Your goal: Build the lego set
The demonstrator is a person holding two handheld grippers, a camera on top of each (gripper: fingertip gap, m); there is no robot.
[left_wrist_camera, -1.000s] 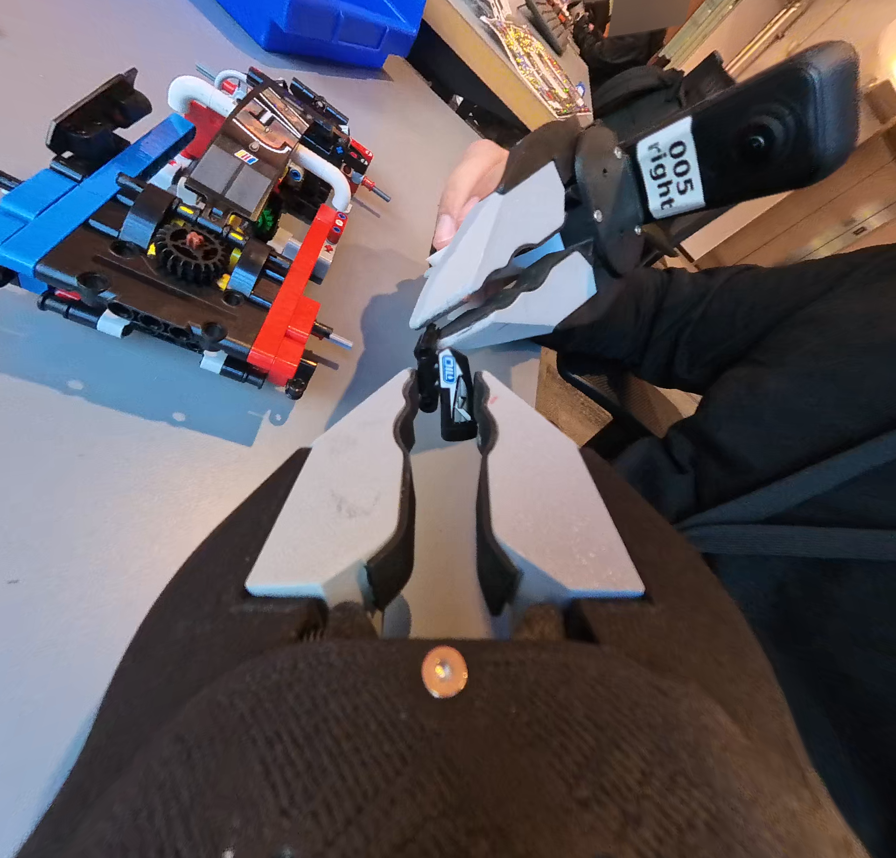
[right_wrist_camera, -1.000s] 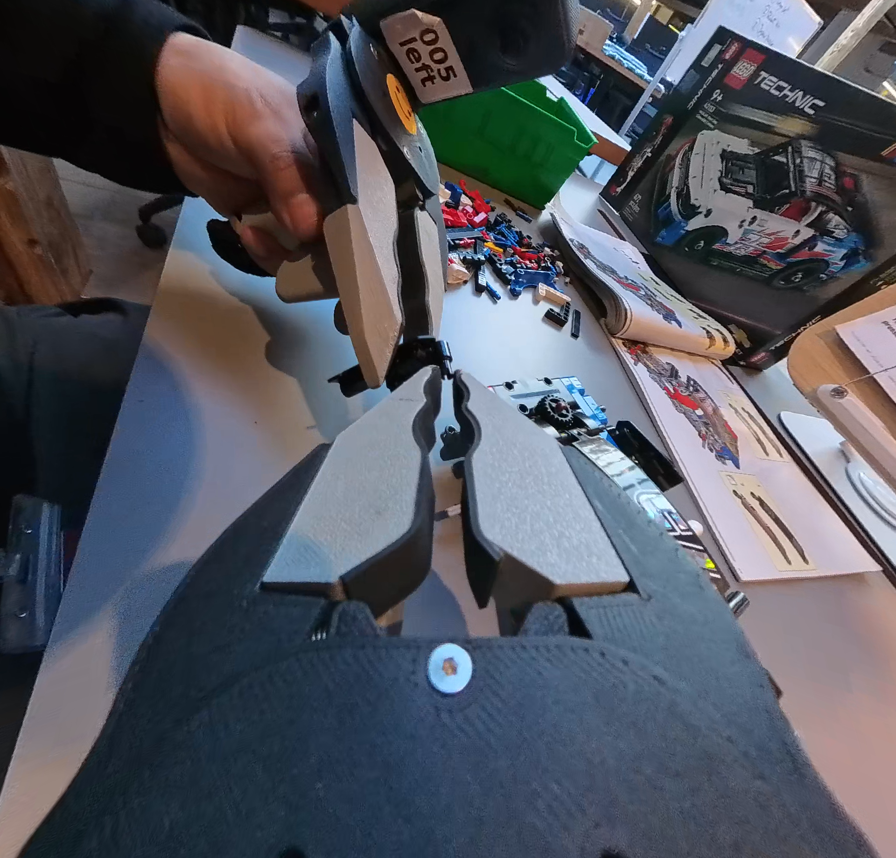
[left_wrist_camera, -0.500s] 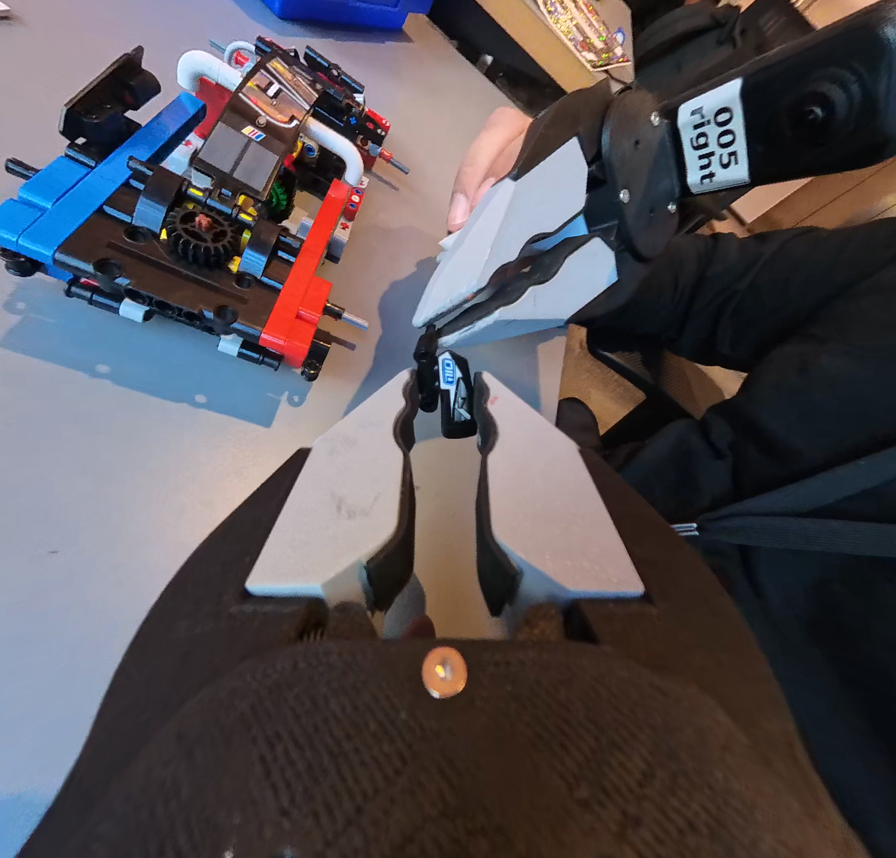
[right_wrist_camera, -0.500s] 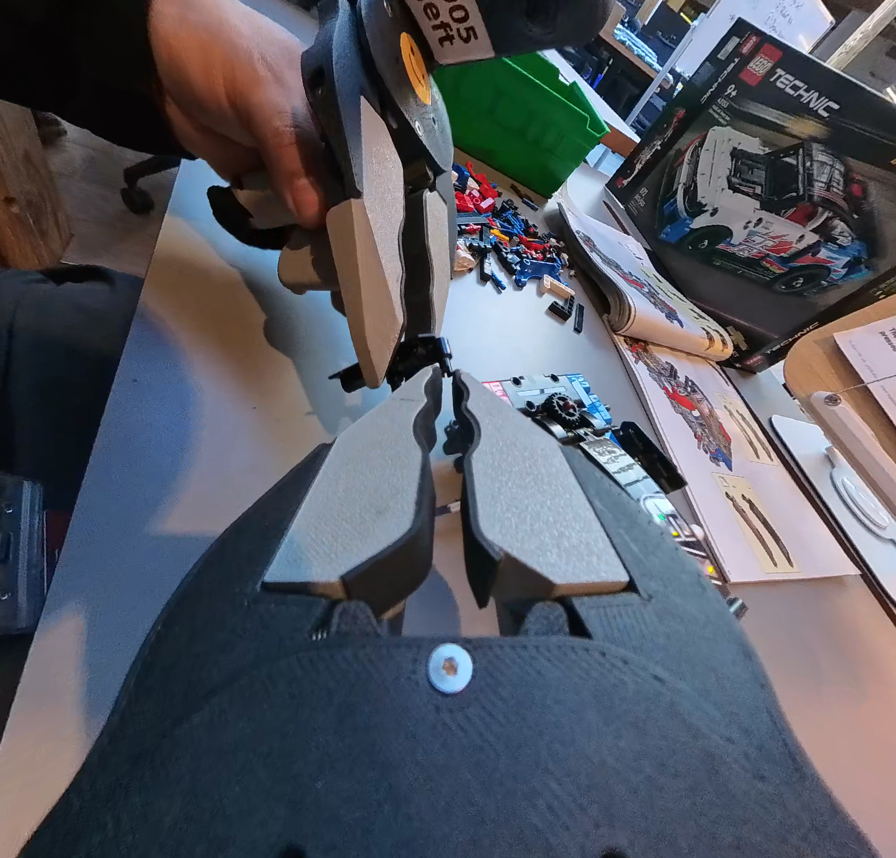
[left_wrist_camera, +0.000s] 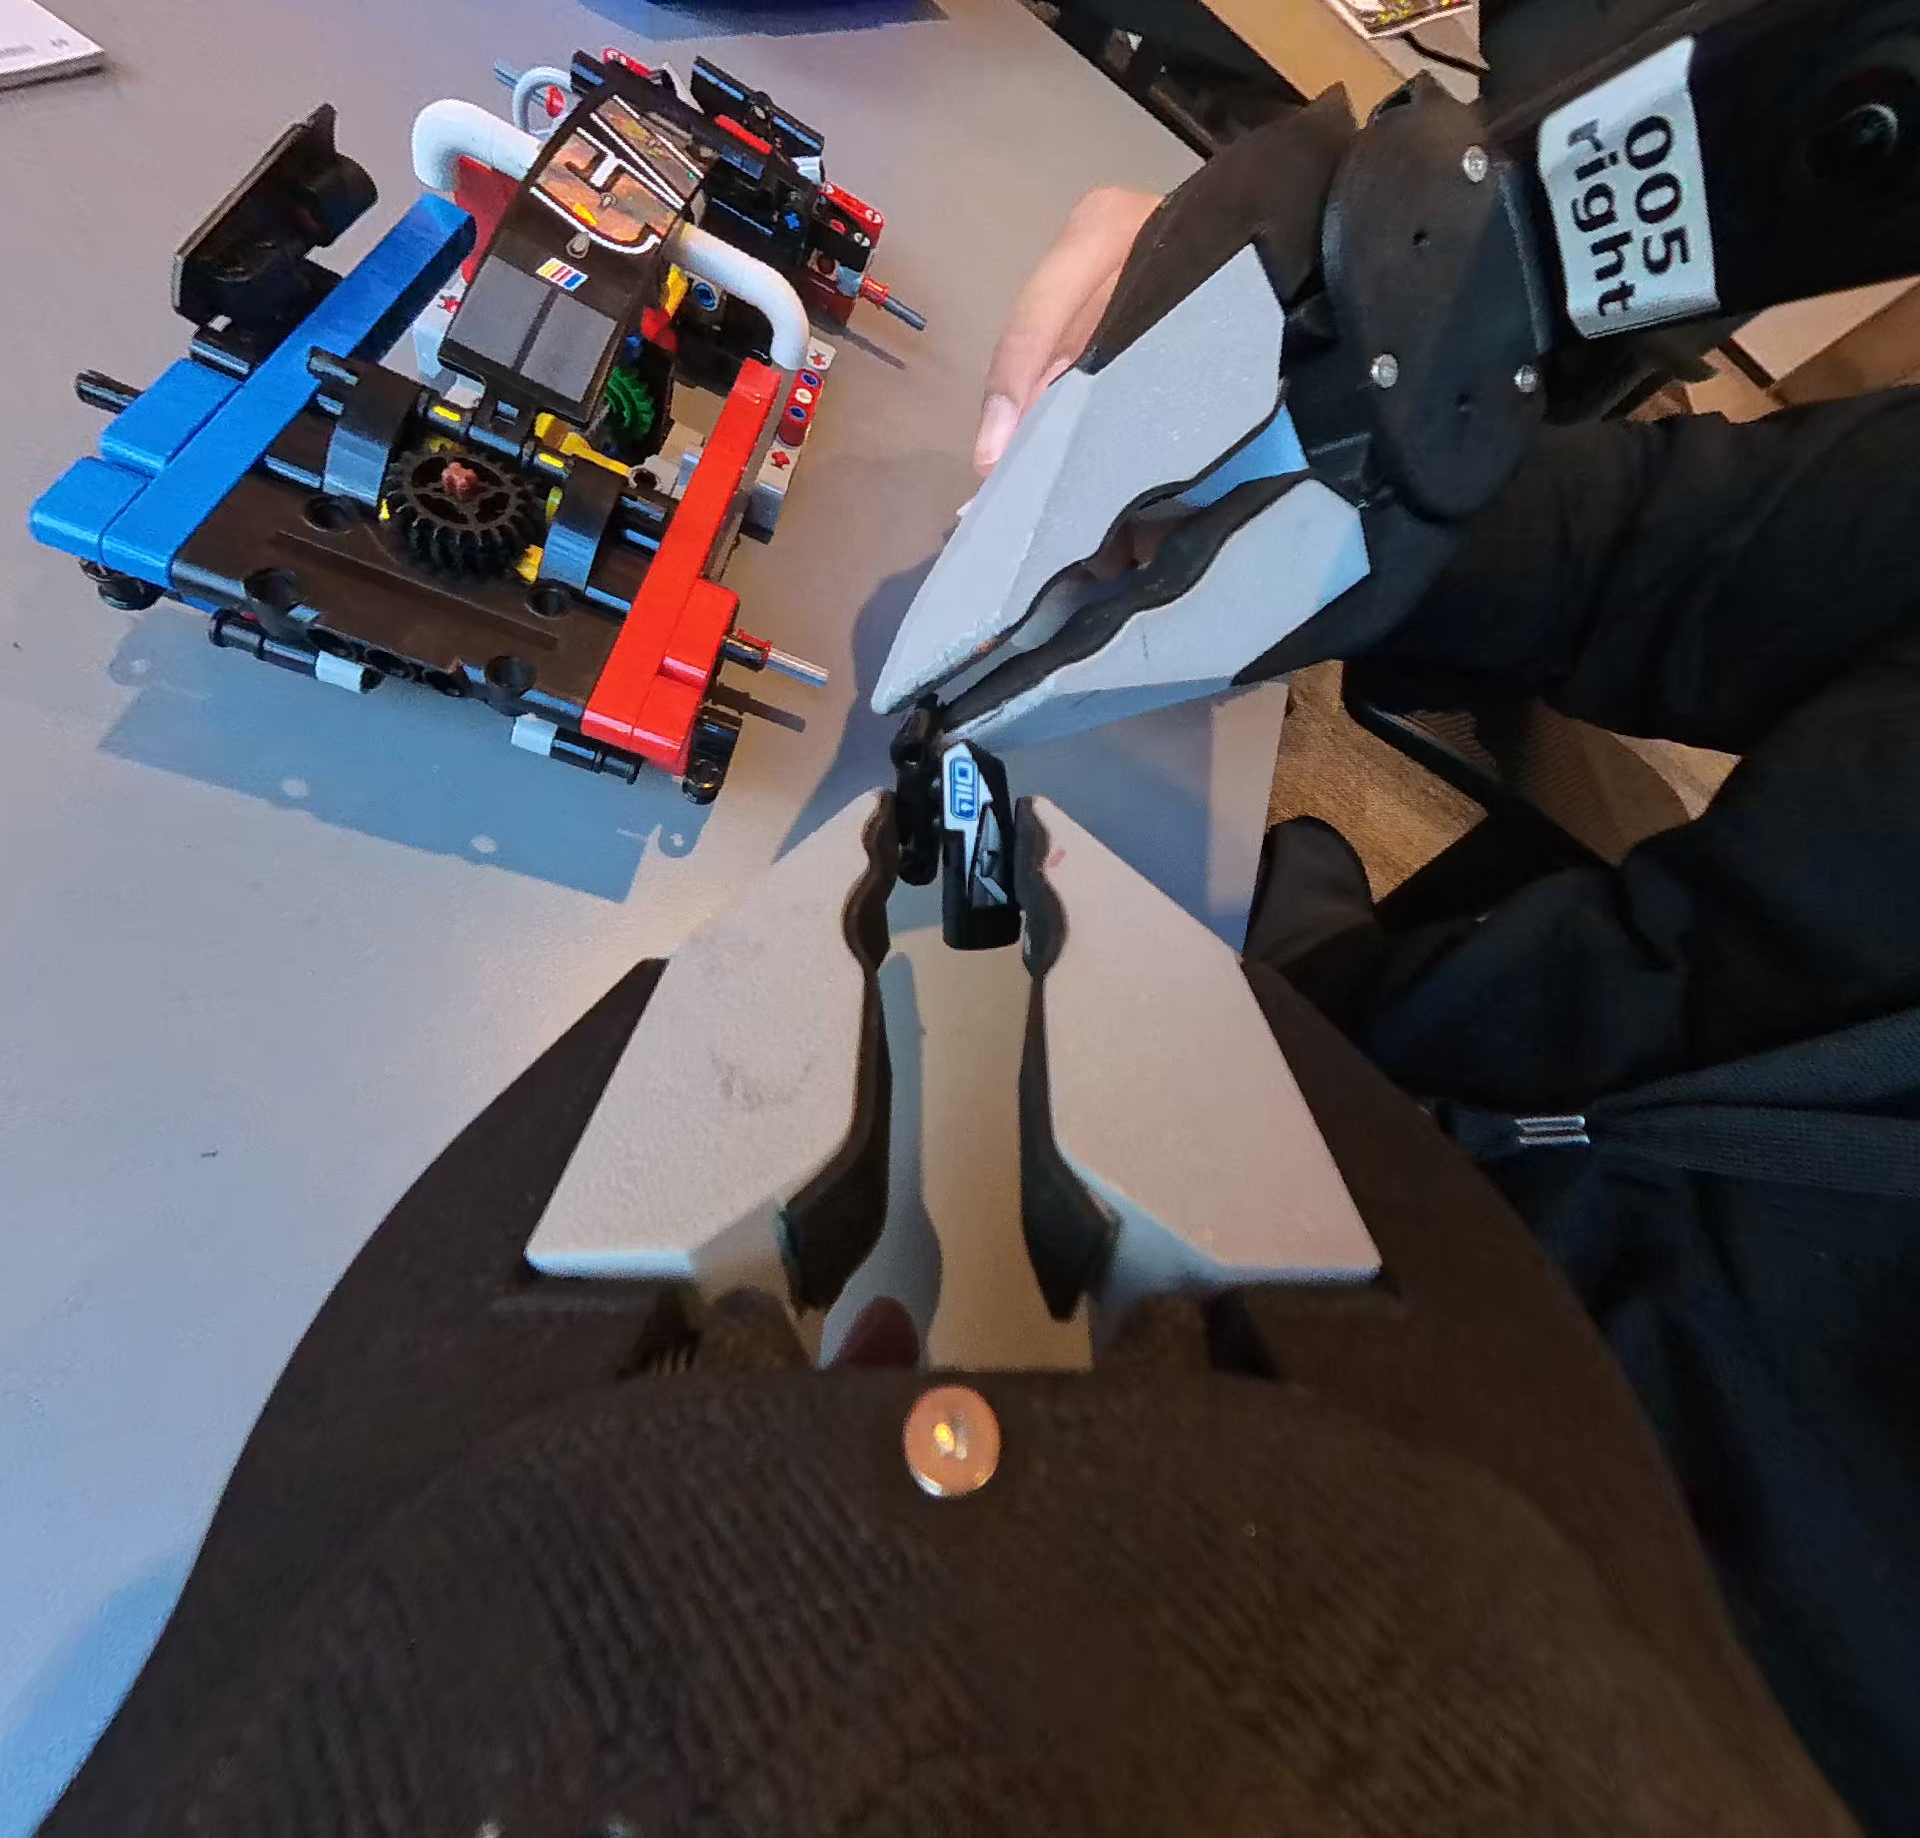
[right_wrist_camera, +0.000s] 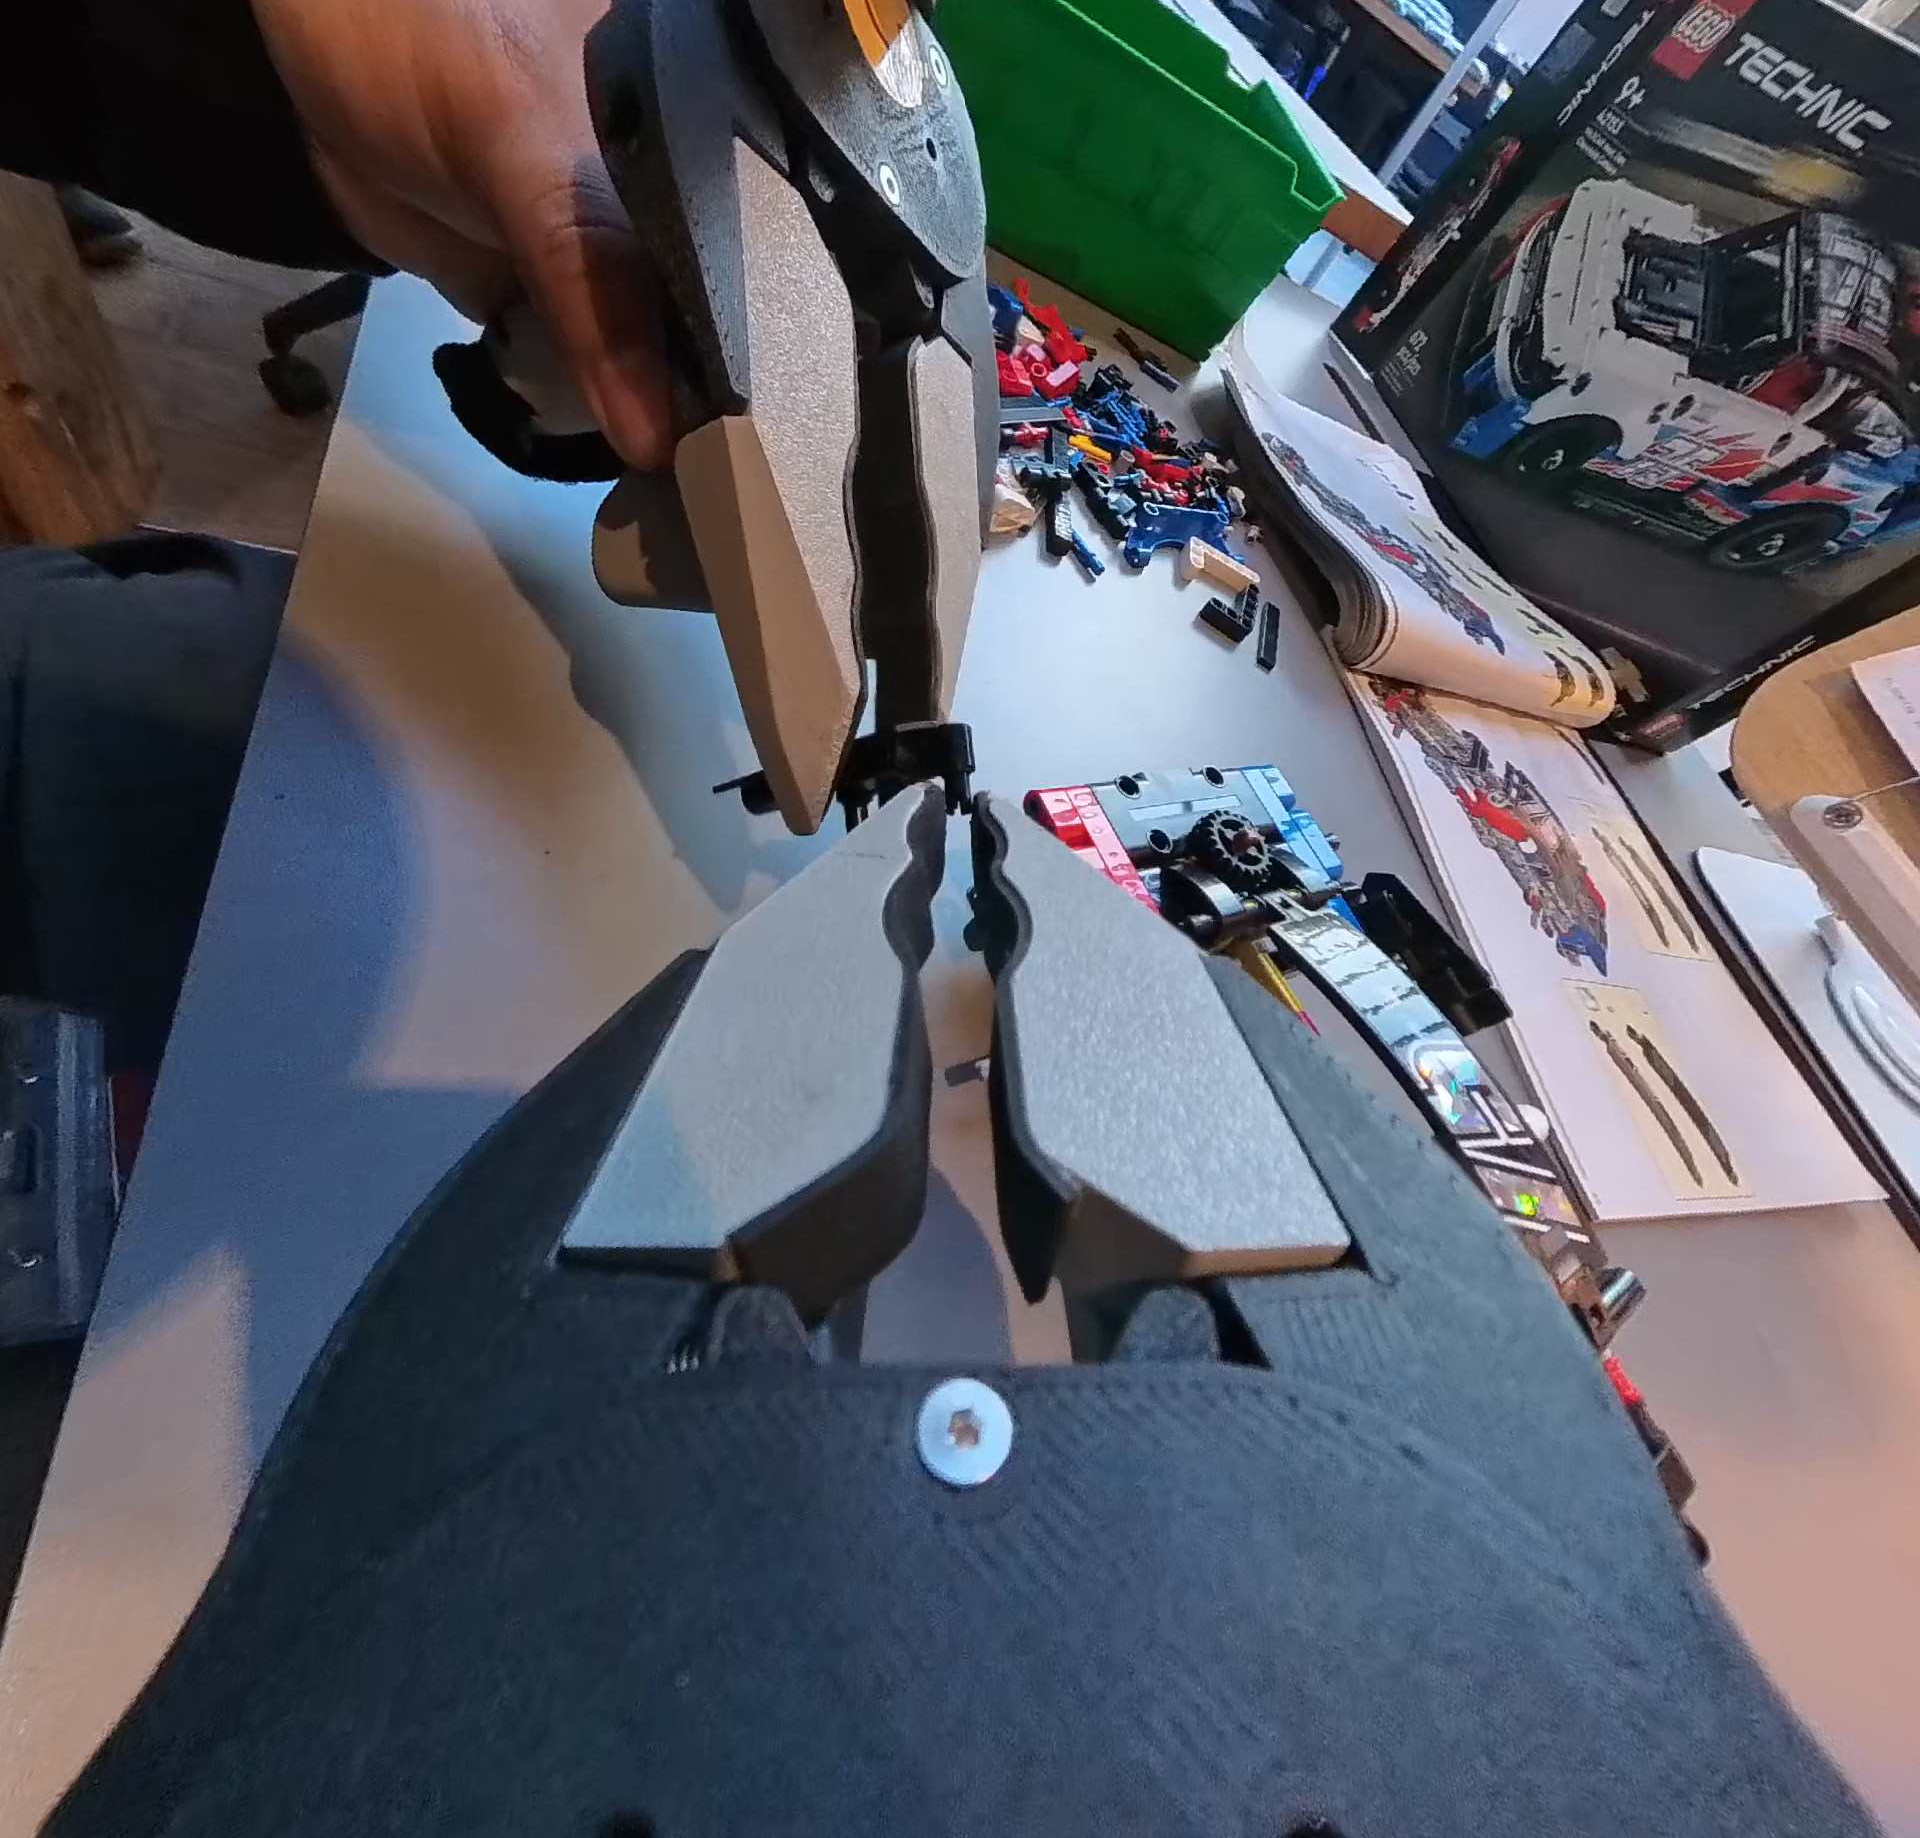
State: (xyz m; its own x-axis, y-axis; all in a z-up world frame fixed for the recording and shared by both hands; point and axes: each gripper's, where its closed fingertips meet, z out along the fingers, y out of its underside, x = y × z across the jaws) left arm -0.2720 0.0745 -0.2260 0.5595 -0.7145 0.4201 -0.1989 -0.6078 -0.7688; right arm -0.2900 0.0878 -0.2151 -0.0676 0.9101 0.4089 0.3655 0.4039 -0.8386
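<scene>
I hold my left gripper (left_wrist_camera: 951, 832) above the near edge of the grey table (left_wrist_camera: 312, 1009), its two fingers pinched on a small black lego piece (left_wrist_camera: 971, 853) that bears a blue-and-white sticker and stands upright between the tips. My right gripper (left_wrist_camera: 914, 697) comes in from the right with its tips meeting the top of that same piece; its fingers are drawn almost together, nipping the thin black part that sticks up from it. In the right wrist view my right gripper (right_wrist_camera: 958, 817) shows only a narrow slit between its tips, with a sliver of black plastic in it, while the left gripper (right_wrist_camera: 883, 749) hangs down from above, gripped by my left hand (right_wrist_camera: 468, 178), with the black piece (right_wrist_camera: 914, 754) jutting from its lower end just against my right tips. The half-built car chassis (left_wrist_camera: 468, 458) sits on the table to the left, well apart from the grippers, with blue beams on its left side, red beams on its right, a black gear in the middle and white curved tubes at its far end. Farther off in the right wrist view lie a heap of loose lego parts (right_wrist_camera: 1112, 479), a green bin (right_wrist_camera: 1122, 157), the open instruction booklet (right_wrist_camera: 1455, 645) and the set's box (right_wrist_camera: 1683, 261) at the far right.
</scene>
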